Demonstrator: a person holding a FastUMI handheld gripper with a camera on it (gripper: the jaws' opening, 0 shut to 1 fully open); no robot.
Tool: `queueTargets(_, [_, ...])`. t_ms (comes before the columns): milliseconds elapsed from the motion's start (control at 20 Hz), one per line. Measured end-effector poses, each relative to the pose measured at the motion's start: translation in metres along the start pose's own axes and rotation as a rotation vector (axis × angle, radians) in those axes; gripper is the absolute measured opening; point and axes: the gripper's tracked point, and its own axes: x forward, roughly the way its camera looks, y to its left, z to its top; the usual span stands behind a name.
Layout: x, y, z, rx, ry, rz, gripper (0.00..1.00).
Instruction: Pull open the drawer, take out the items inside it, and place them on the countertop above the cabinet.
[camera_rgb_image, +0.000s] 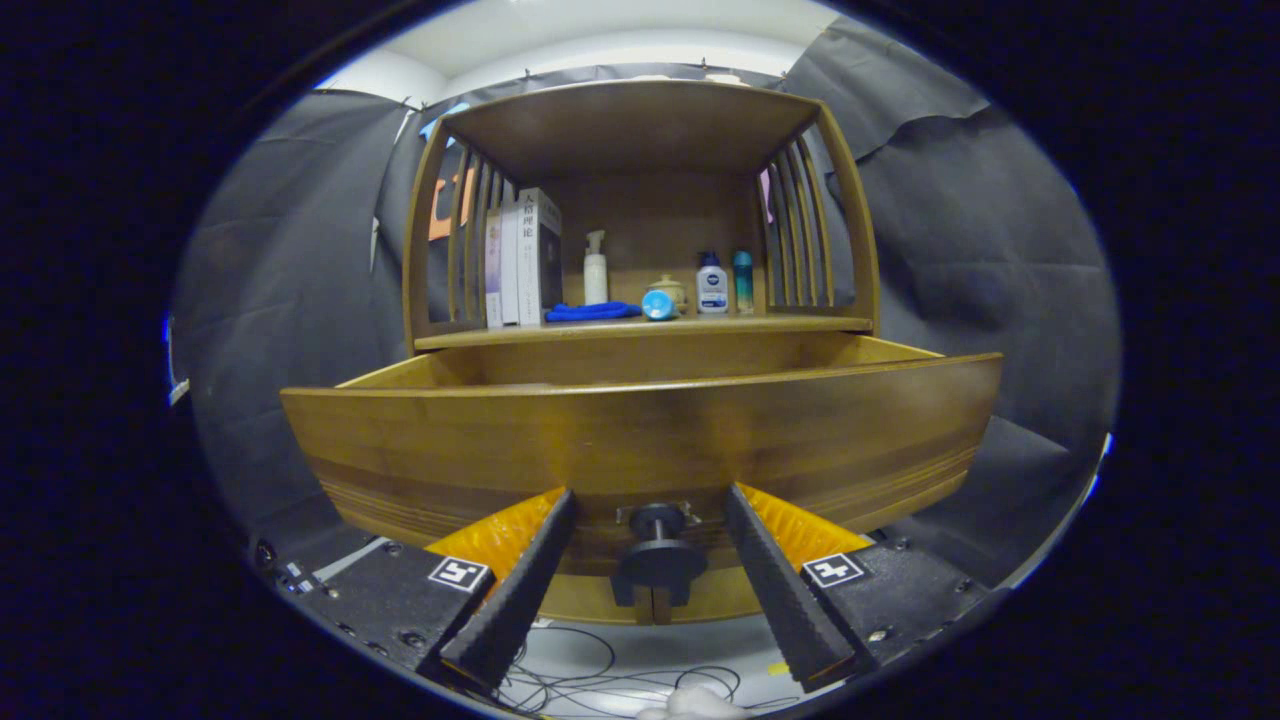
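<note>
The cabinet's countertop, at upper centre, carries books, a blue cloth, bottles and a small jar.

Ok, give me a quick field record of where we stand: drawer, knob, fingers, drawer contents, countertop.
drawer: pulled open, front panel close ahead of the fingers
knob: dark round knob on the drawer front, between the two fingers, touched by neither
gripper: open, fingers spread either side of the knob
drawer contents: hidden behind the front panel, cannot tell
countertop: above the drawer holds books, a blue cloth, a pump bottle, a small lidded jar and two more bottles
</note>
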Motion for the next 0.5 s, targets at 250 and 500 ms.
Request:
queueTargets(250, [0.03, 0.004, 0.013, 0.003, -0.002, -0.014, 0.99])
queueTargets(500, [0.058, 0.008, 0.021, -0.009, 0.004, -0.036, 1.0])
